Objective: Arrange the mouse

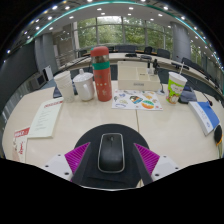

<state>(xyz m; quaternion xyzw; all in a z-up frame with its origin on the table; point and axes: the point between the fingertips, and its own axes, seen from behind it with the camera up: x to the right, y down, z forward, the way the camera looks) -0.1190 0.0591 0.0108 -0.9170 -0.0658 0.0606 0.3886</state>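
Note:
A dark grey computer mouse lies on a round black mouse pad on the light table. It sits between my two fingers, whose magenta pads stand apart from its sides with a gap on each side. My gripper is open around the mouse, which rests on the pad.
Beyond the pad stand a red and green bottle, a metal cup, a colourful leaflet and a green-and-white cup. A booklet lies to the left, a blue item to the right. Chairs stand behind the table.

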